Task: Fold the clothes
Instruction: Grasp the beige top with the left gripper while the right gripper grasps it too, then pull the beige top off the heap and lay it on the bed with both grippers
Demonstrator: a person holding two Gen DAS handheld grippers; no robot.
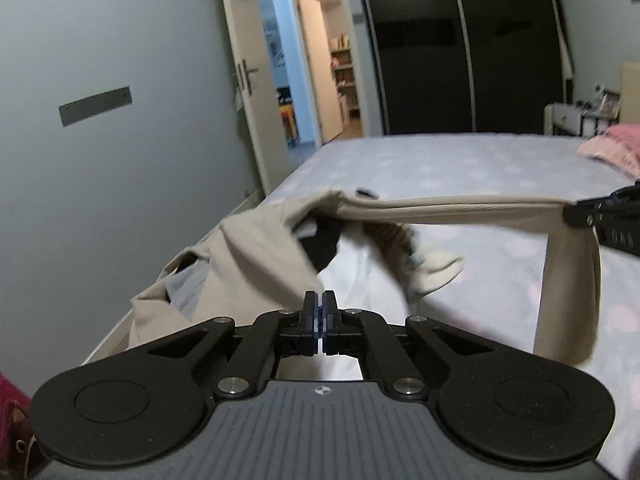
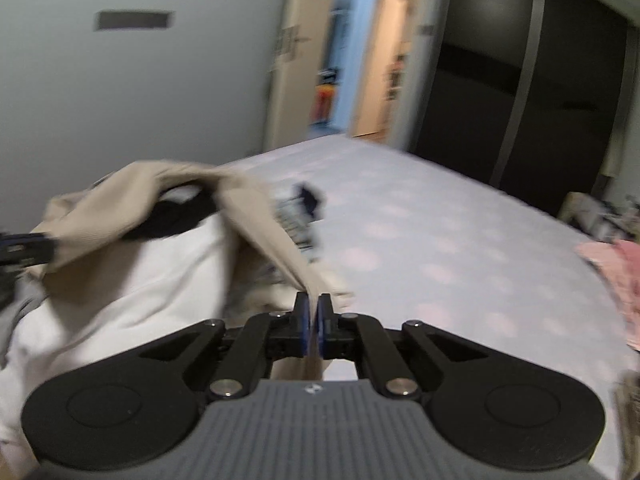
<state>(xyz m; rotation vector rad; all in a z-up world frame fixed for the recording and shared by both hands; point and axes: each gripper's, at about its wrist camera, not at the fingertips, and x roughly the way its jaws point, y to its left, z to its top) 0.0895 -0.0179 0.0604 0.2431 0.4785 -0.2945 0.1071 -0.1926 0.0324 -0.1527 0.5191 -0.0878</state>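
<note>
While both the left gripper (image 1: 319, 305) and right gripper (image 2: 313, 307) pinch the beige garment (image 1: 256, 256) closed-jawed above the bed (image 1: 460, 160), it hangs bunched; next it likely needs spreading flat toward twelve o'clock.

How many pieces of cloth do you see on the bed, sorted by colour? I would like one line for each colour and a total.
Beige: 1, the beige garment held up by the left gripper and the right gripper
White: 1, white cloth
Black: 1, black cloth
Pink: 1, pink pile
Striped, blurred: 1, striped cloth
Total: 5
</note>
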